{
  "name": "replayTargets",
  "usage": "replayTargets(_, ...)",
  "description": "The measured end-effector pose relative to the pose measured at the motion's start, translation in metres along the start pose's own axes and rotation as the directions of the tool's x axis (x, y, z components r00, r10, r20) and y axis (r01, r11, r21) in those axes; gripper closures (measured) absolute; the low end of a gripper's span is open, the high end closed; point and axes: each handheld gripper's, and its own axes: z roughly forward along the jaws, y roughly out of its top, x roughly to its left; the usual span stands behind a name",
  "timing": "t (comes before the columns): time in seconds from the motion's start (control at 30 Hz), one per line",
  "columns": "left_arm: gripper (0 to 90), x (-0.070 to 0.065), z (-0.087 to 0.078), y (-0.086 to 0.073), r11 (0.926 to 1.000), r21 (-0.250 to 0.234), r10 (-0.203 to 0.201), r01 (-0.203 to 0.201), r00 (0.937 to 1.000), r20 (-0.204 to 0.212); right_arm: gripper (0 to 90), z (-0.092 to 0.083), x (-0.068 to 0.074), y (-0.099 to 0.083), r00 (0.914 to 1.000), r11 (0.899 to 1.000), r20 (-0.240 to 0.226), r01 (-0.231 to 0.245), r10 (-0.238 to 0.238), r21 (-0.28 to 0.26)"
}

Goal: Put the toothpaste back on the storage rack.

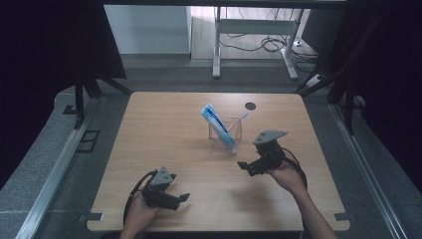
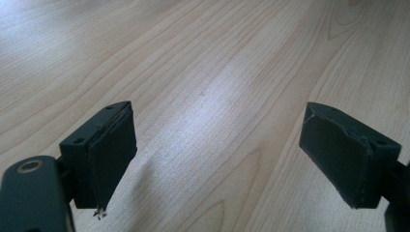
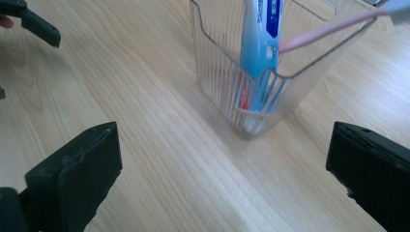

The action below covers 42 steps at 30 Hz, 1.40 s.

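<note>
In the high view, a clear cup (image 1: 225, 135) stands upright near the middle of the wooden table (image 1: 164, 124), holding a blue toothpaste tube (image 1: 217, 125) and a pink toothbrush (image 1: 240, 118). The right gripper (image 1: 244, 166) hangs just right of the cup, apart from it; the left gripper (image 1: 183, 197) sits near the table's front edge, well apart. In the left gripper view, the jaws stand wide apart over bare wood. In the right gripper view, the jaws gape empty, with the cup (image 3: 256, 104) ahead between them, the tube (image 3: 259, 43) and toothbrush (image 3: 329, 29) leaning inside.
</note>
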Motion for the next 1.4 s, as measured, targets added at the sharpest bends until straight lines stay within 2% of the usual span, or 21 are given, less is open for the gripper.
replayTargets(0.5, 13.1, 0.0, 0.0, 0.0, 1.0, 0.003, 0.004, -0.004, 1.0, 0.0, 0.0, -0.018, 0.002, -0.025, 0.9993, 1.0, 0.033, -0.017, 0.017, 0.008)
replayTargets(0.8, 13.1, 0.0, 0.0, 0.0, 1.0, 0.003, -0.001, 0.001, 1.0, 0.0, 0.0, -0.032, 0.001, -0.043, 0.9977, 0.999, 0.05, -0.046, 0.046, 0.003)
replayTargets(1.13, 13.1, 0.0, 0.0, -0.001, 1.0, 0.002, -0.006, 0.006, 1.0, 0.001, 0.0, -0.048, 0.0, -0.065, 0.9927, 0.997, 0.093, -0.078, 0.078, 0.0)
replayTargets(1.4, 13.2, 0.0, 0.001, -0.001, 1.0, 0.003, -0.005, 0.005, 1.0, 0.003, 0.0, -0.052, 0.002, -0.085, 0.9866, 0.993, 0.116, -0.114, 0.115, -0.012)
